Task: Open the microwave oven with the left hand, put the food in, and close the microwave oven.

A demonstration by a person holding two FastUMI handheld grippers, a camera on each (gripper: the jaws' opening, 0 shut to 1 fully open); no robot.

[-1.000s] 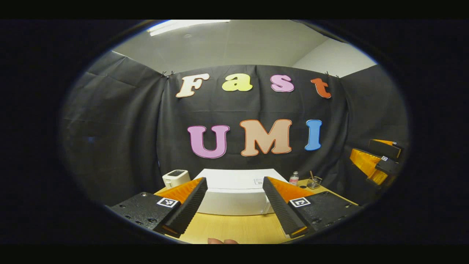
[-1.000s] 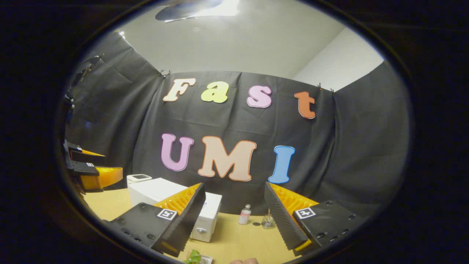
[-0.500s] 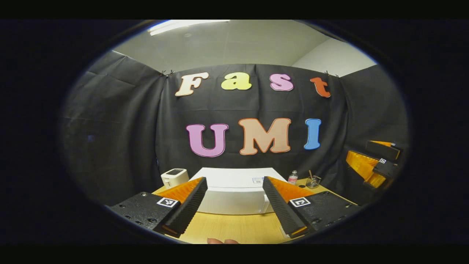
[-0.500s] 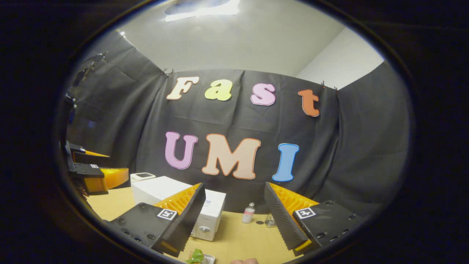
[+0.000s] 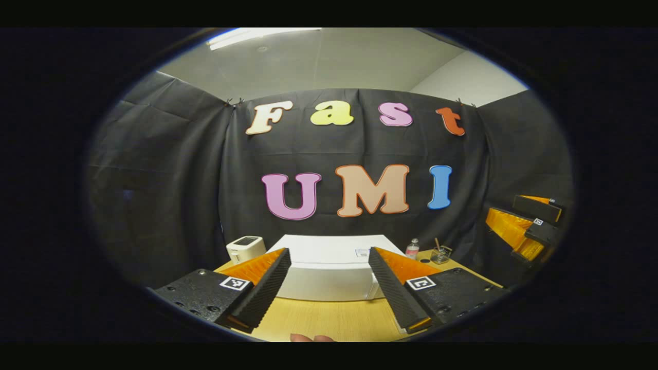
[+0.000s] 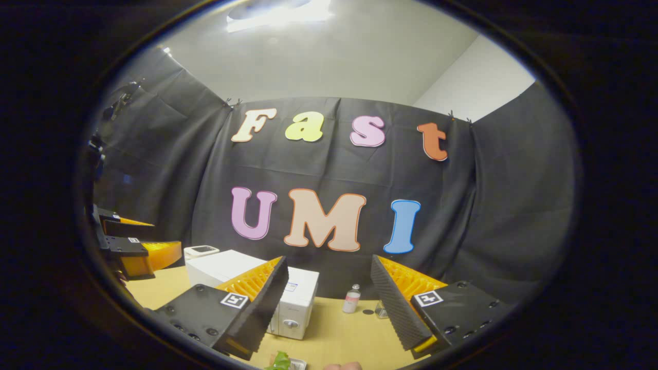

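On the table (image 6: 334,339), leafy food (image 6: 280,361) fills a small tray (image 6: 297,364)

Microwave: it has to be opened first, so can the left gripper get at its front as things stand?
Probably yes. The left gripper faces the microwave head-on with open jaws, and just bare table lies between them. The right gripper hangs off to one side, out of the way.

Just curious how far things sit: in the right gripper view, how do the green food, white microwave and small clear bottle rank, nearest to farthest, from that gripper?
1. Green leafy food, just below the fingers.
2. White box-shaped microwave, ahead on the left.
3. Small clear bottle, farther back, centre.
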